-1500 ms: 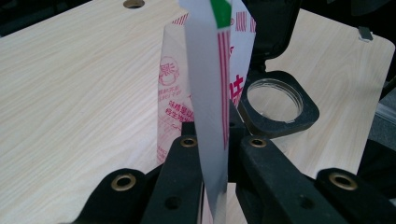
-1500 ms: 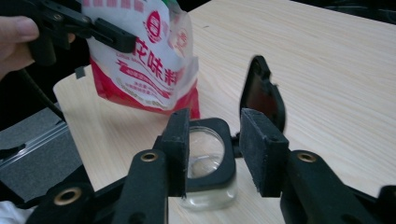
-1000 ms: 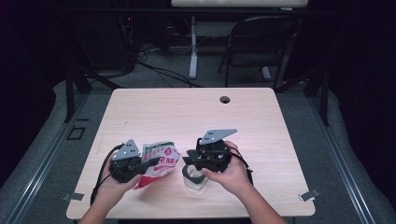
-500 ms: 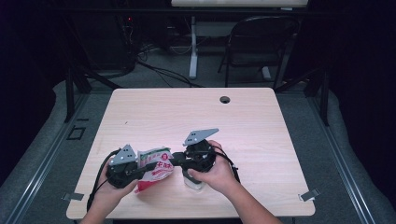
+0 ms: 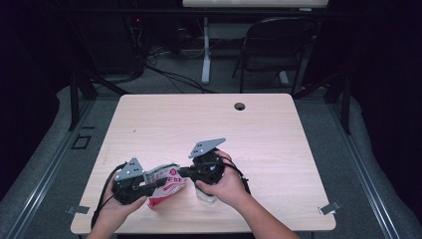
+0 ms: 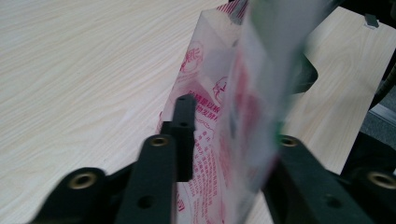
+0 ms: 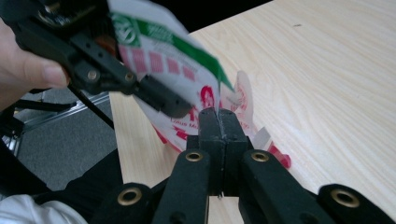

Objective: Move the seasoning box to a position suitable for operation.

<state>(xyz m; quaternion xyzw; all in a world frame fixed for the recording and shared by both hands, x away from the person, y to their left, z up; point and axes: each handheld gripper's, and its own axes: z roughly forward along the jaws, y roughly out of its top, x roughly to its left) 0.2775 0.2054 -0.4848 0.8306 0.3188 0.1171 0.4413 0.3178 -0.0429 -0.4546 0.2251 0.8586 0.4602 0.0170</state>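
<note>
A plastic bag (image 5: 168, 184) with red print and a green stripe is held up over the table's front left between the two grippers. My left gripper (image 5: 158, 183) points right. Its jaws have just been opening and now stand apart, with the blurred bag (image 6: 219, 93) hanging between them in the left gripper view. My right gripper (image 5: 183, 172) points left, and its jaws have just been closing. In the right gripper view, my right gripper (image 7: 218, 115) is shut on the bag's (image 7: 163, 42) lower edge. One of the left gripper's fingers (image 7: 159, 98) lies against the bag's side.
A pale, see-through object (image 5: 205, 197) lies on the table (image 5: 278, 144) under the right hand. A cable hole (image 5: 239, 106) sits near the far edge. A black chair (image 5: 278, 45) and a desk leg (image 5: 205, 50) stand beyond the table.
The right gripper moved left to the bag and its jaws closed on the bag's edge. The left gripper stayed in place and its jaws came apart.
</note>
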